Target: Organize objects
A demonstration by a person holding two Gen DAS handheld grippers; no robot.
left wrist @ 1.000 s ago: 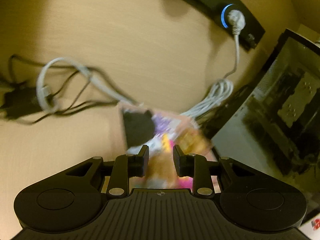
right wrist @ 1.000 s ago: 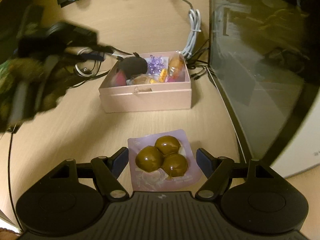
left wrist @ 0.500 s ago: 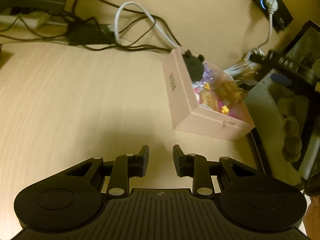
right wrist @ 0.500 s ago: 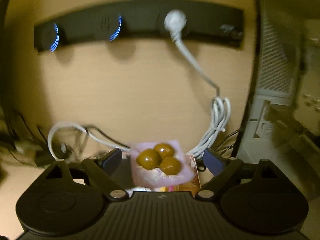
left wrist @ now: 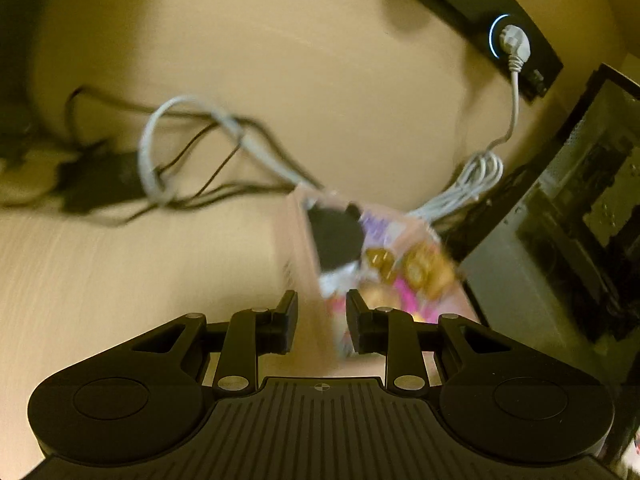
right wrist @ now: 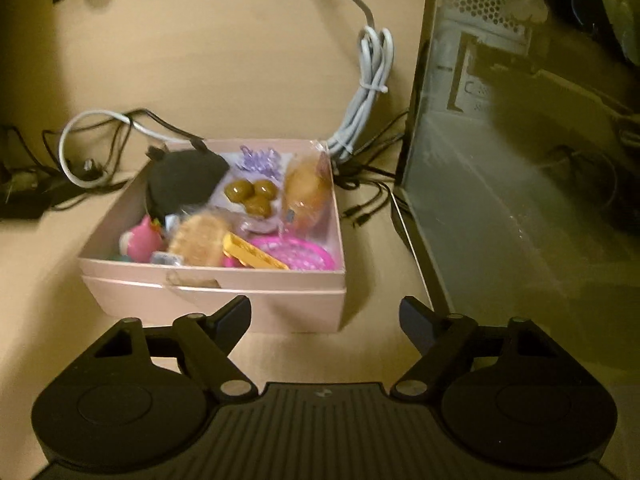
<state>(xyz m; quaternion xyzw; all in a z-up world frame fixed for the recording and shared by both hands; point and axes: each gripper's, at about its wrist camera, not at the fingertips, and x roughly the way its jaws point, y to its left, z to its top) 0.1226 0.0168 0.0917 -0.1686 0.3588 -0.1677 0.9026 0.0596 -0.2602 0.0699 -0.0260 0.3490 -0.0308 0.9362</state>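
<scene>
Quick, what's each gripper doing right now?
Left gripper: narrowly open, gripping nothing.
Right gripper: empty, jaws closing, short of the pink box.

1. No text, brand name or number can be read in either view.
2. The pink box has faint marks on its side wall in the left wrist view, too blurred to make out.
3. The computer case carries small marks, also unreadable.

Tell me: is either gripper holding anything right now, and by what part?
Nothing is held. The right gripper has empty, closing jaws; the chocolate packet lies in the pink box. The left gripper grips nothing.
</scene>
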